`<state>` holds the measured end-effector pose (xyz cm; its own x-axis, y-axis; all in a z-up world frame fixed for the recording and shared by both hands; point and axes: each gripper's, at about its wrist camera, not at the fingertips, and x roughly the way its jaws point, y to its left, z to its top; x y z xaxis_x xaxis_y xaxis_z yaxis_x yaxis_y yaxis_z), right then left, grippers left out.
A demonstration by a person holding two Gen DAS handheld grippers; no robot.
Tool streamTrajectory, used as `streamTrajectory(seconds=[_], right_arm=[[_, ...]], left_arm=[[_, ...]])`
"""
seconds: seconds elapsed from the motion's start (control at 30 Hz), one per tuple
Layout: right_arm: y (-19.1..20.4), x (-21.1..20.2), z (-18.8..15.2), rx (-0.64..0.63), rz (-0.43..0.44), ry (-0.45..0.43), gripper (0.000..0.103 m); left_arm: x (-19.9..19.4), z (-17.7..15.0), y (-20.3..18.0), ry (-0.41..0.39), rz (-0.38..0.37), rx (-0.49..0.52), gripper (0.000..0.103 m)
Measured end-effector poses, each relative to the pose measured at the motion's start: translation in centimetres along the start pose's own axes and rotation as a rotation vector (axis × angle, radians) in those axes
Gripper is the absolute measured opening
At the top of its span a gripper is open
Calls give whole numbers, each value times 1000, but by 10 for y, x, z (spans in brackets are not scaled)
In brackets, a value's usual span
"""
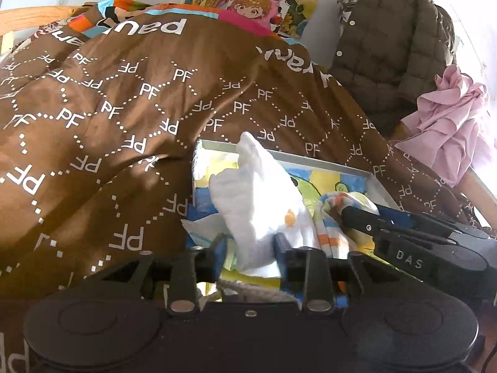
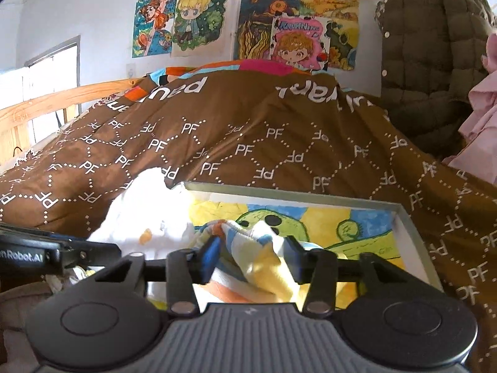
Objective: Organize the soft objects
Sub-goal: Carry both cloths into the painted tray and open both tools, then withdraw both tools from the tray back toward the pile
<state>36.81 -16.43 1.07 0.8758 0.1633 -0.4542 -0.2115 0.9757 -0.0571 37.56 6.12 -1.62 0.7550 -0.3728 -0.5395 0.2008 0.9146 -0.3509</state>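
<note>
A brown printed quilt covers the bed, and on it rests a shallow box with a bright drawing as its floor. The step in hand looks like releasing socks into it: the left gripper stands parted around a white sock, the right gripper parted around a striped sock, both socks lying in the box. The next move probably calls for drawing both grippers back without snagging the fabric.

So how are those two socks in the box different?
The white sock is plain apart from a small orange mark and stands up tall between the left tool; the striped sock has orange, blue and yellow bands and lies crumpled low between the right tool. Both sit in the box.
</note>
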Motion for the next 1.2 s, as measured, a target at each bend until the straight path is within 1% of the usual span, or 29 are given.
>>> streamTrajectory(seconds=[0.13, 0.2, 0.23, 0.33, 0.37, 0.4, 0.5, 0.63, 0.8, 0.97, 1.13, 1.2], right_arm=[[-3, -10, -1, 5, -6, -8, 62], [-5, -16, -1, 8, -8, -17, 69], [-6, -20, -1, 9, -11, -24, 71], [-10, -32, -1, 16, -18, -51, 79], [-12, -36, 0, 21, -20, -62, 85], [-13, -41, 1, 26, -23, -74, 87], [-16, -56, 2, 26, -37, -108, 93], [-18, -77, 3, 25, -44, -148, 98], [-19, -104, 0, 37, -49, -195, 103], [-20, -135, -8, 51, -63, -243, 103], [-19, -169, -23, 36, -75, -294, 103], [-18, -182, -29, 29, -80, -308, 103]], left_arm=[[-8, 0, 0, -22, 13, -9, 55], [-13, 0, -2, -38, 25, -6, 61], [-16, -1, -3, -44, 28, -1, 65], [-26, -2, -9, -71, 52, 22, 73], [-28, -2, -11, -75, 56, 27, 74], [-31, -2, -13, -79, 59, 33, 78], [-40, -1, -18, -107, 76, 40, 84], [-56, -1, -24, -163, 103, 38, 97], [-80, -4, -38, -214, 100, 57, 102], [-105, -13, -53, -254, 102, 90, 102], [-134, -32, -63, -307, 97, 92, 102], [-143, -41, -68, -312, 104, 101, 102]])
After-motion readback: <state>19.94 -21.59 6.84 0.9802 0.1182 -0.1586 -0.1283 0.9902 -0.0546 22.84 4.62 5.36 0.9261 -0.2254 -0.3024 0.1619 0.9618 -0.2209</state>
